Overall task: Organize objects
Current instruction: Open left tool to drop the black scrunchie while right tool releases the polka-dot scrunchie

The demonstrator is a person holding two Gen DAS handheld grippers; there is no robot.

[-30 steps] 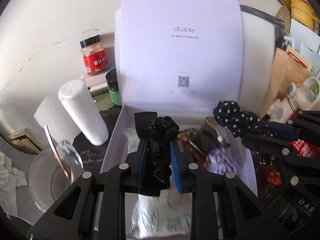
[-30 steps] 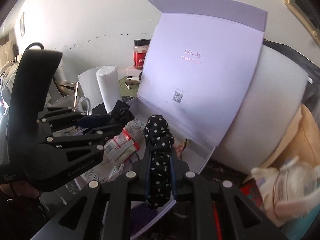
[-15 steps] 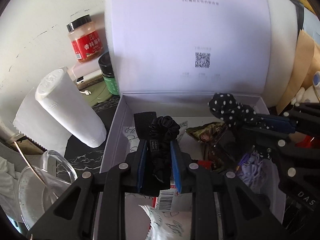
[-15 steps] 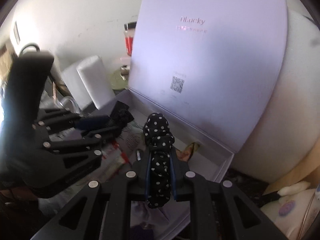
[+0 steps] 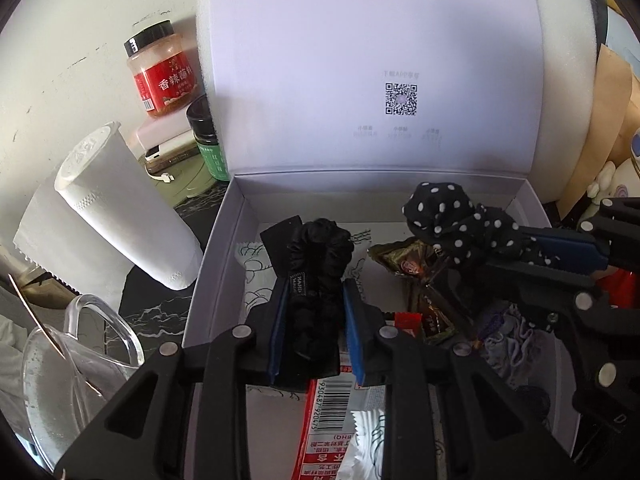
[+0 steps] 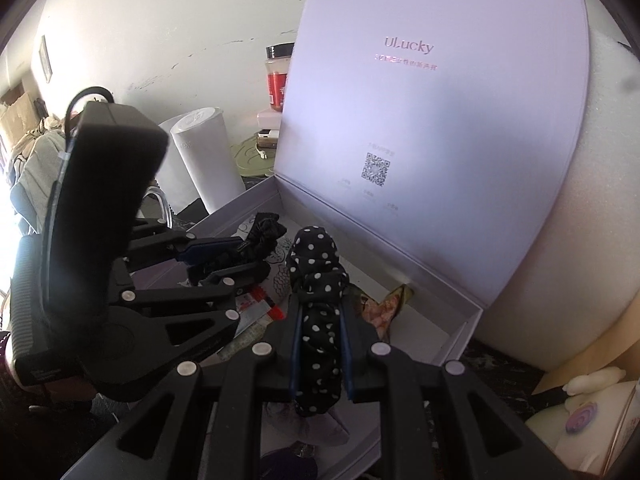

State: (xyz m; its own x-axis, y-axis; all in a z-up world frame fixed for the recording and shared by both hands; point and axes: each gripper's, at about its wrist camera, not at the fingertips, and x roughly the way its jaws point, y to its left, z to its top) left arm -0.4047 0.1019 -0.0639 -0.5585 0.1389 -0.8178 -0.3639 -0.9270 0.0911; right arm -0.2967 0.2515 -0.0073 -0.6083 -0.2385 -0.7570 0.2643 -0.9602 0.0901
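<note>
Each gripper pinches a scrunchie: left gripper (image 5: 314, 312) the black scrunchie (image 5: 320, 276), right gripper (image 6: 320, 344) the polka-dot scrunchie (image 6: 318, 320) (both over the box (image 5: 208, 280)); released together, they could tangle or snag the pads.

Hidden and cut-off parts around the open box

The lid (image 5: 372, 60) of the box runs off the top edge of the left wrist view, slicing its printed brand name, and its small grey print under the QR code (image 5: 401, 99) is too faint to read. The green-labelled jar (image 5: 208, 148) is half hidden behind the lid. The black scrunchie's (image 5: 316, 280) lower end is lost between the left tongs (image 5: 316, 320), which also cover most of the red barcoded packet (image 5: 328, 420). In the right wrist view, the red jar (image 6: 278, 76) is partly hidden behind the lid.
</note>
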